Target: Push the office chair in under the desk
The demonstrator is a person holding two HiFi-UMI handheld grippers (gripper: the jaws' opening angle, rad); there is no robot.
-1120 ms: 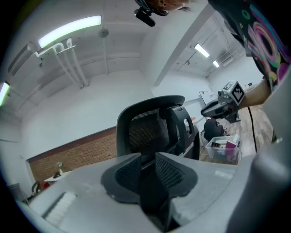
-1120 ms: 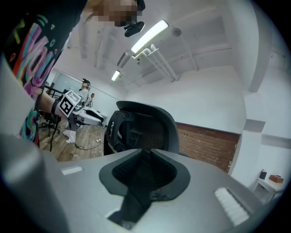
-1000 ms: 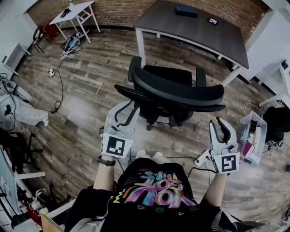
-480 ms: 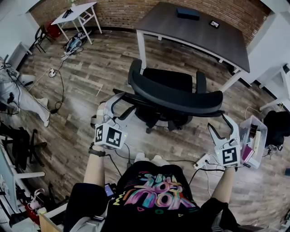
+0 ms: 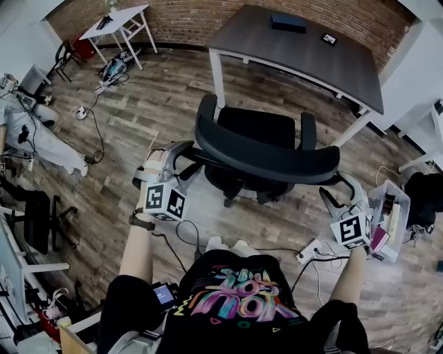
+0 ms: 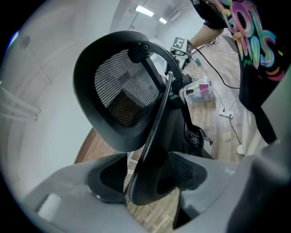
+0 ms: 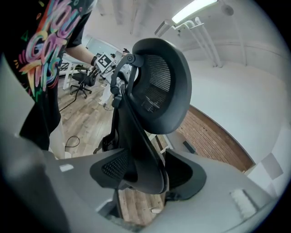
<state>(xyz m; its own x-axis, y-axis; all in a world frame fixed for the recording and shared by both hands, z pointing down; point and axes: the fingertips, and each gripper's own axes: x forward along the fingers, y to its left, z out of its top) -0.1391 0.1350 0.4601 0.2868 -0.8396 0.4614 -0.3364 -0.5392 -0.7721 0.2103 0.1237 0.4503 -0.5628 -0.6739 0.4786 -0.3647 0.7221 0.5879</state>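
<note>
The black office chair [image 5: 270, 155] stands on the wood floor, its seat facing the dark desk [image 5: 297, 52] at the back and partly short of the desk's front edge. My left gripper [image 5: 178, 157] is at the left end of the chair's back, jaws opening, with the back's frame edge [image 6: 154, 136] running between the pads and a gap still showing. My right gripper [image 5: 340, 190] is at the right end and stands wide, straddling the frame edge [image 7: 141, 145]. The mesh backrest [image 6: 120, 95] [image 7: 159, 86] fills both gripper views.
A clear plastic box [image 5: 387, 218] and a power strip [image 5: 311, 247] with cables lie on the floor at my right. A person [image 5: 41, 142] and a dark chair [image 5: 31, 214] are at the left. A small white table [image 5: 114, 21] stands at the back left.
Both grippers have spread apart from behind the chair to the two ends of its back. Their jaws have opened from nearly closed to wide around the frame.
</note>
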